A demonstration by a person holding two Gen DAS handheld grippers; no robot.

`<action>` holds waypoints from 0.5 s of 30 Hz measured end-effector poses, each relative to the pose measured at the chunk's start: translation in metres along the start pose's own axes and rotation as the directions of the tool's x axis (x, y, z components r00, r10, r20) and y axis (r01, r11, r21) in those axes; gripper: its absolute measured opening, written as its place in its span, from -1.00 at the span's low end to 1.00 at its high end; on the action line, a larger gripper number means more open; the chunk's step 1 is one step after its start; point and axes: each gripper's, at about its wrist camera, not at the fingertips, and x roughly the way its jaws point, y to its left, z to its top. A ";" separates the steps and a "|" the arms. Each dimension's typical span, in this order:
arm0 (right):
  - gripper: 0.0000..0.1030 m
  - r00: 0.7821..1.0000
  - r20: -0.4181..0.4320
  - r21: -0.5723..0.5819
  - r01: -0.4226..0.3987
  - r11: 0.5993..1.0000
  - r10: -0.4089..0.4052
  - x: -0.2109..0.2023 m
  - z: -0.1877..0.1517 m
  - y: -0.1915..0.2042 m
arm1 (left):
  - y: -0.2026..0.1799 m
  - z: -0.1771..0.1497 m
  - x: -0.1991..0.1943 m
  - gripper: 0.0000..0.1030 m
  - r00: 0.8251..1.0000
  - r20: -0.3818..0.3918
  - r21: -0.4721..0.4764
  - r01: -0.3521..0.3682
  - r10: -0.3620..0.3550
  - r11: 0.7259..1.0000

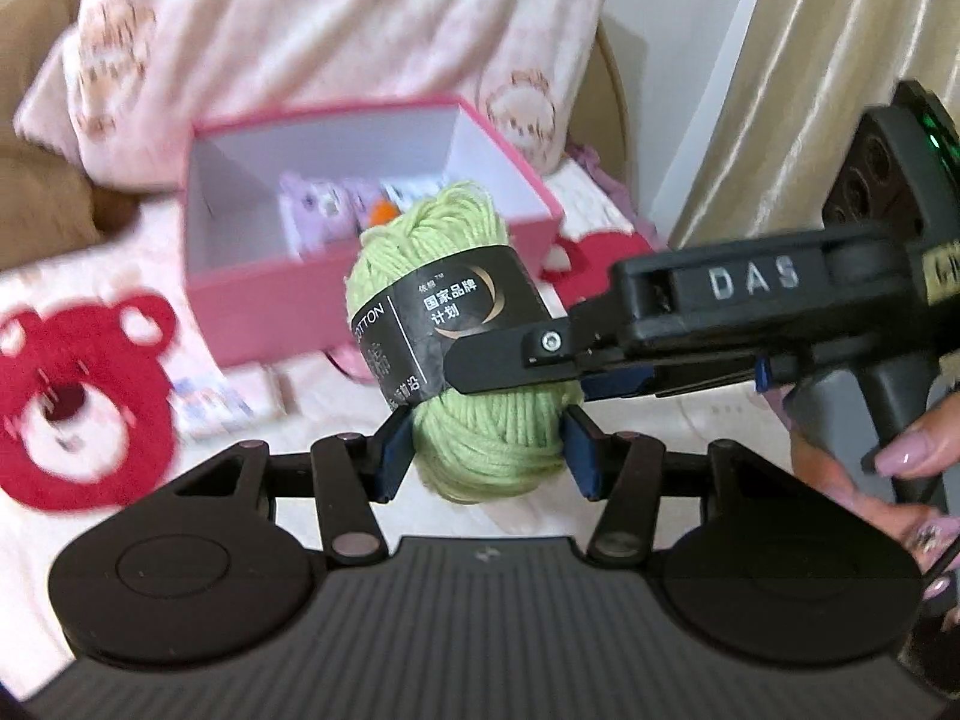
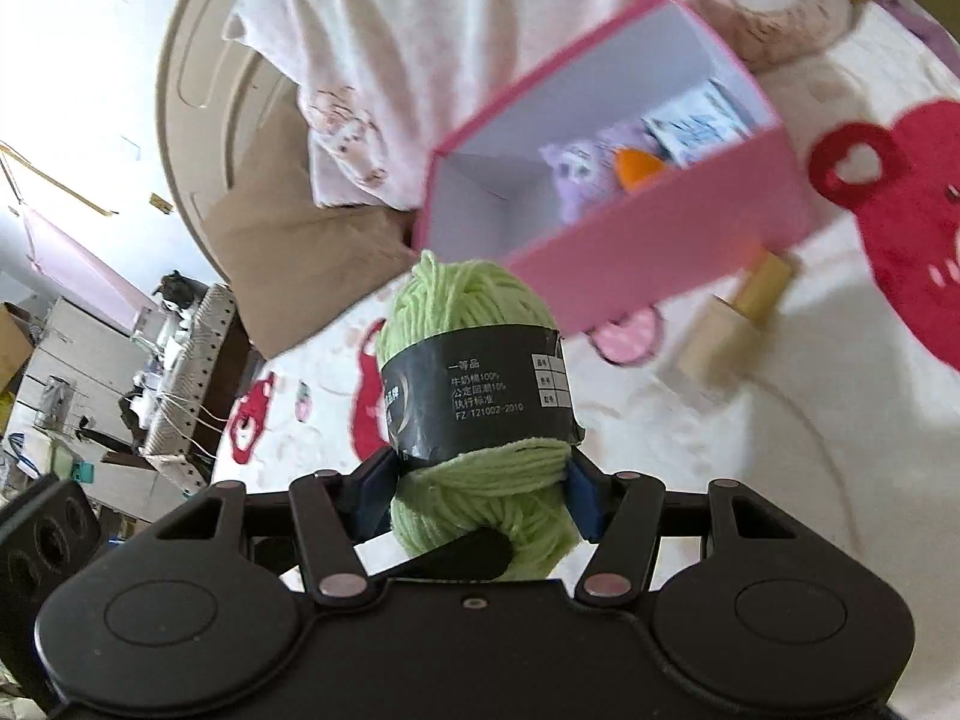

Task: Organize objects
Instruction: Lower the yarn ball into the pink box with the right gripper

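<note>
A light green yarn ball (image 1: 456, 300) with a black paper band hangs in the air over the bed. My left gripper (image 1: 487, 450) is shut on its lower end. My right gripper (image 2: 474, 489) is shut on the same yarn ball (image 2: 474, 372); it reaches in from the right in the left wrist view (image 1: 516, 384). Behind the ball stands an open pink box (image 1: 240, 300) with a white inside, holding a purple plush toy (image 1: 318, 207), an orange item (image 2: 639, 171) and a small packet (image 2: 699, 126). The box also shows in the right wrist view (image 2: 690, 240).
The bedspread is pale pink with red bear faces (image 1: 66, 396). A pink bear-print pillow (image 1: 312, 18) lies behind the box. Two wooden blocks (image 2: 729, 324) lie on the bed next to the box. A cream curtain (image 1: 798, 90) hangs at the right.
</note>
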 end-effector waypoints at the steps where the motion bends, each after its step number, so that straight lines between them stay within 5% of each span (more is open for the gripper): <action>1: 0.23 1.000 0.001 0.003 -0.006 1.000 0.006 0.000 0.005 0.007 | 0.002 0.004 -0.006 -0.01 1.000 0.017 0.028 -0.007 0.006 1.000; 4: 0.23 0.999 -0.023 0.059 -0.029 0.998 0.030 0.008 0.025 0.019 | 0.016 0.017 -0.017 -0.01 0.999 0.048 0.103 -0.027 0.022 0.994; 9: 0.20 0.998 -0.037 0.082 -0.047 0.995 0.050 0.032 0.062 0.033 | 0.053 0.049 -0.011 -0.01 0.997 0.074 0.046 -0.019 0.015 0.999; 15: 0.17 0.999 -0.045 0.081 0.026 0.996 -0.022 0.074 0.116 0.042 | 0.096 0.094 0.033 -0.02 0.999 0.048 -0.042 -0.006 0.008 0.999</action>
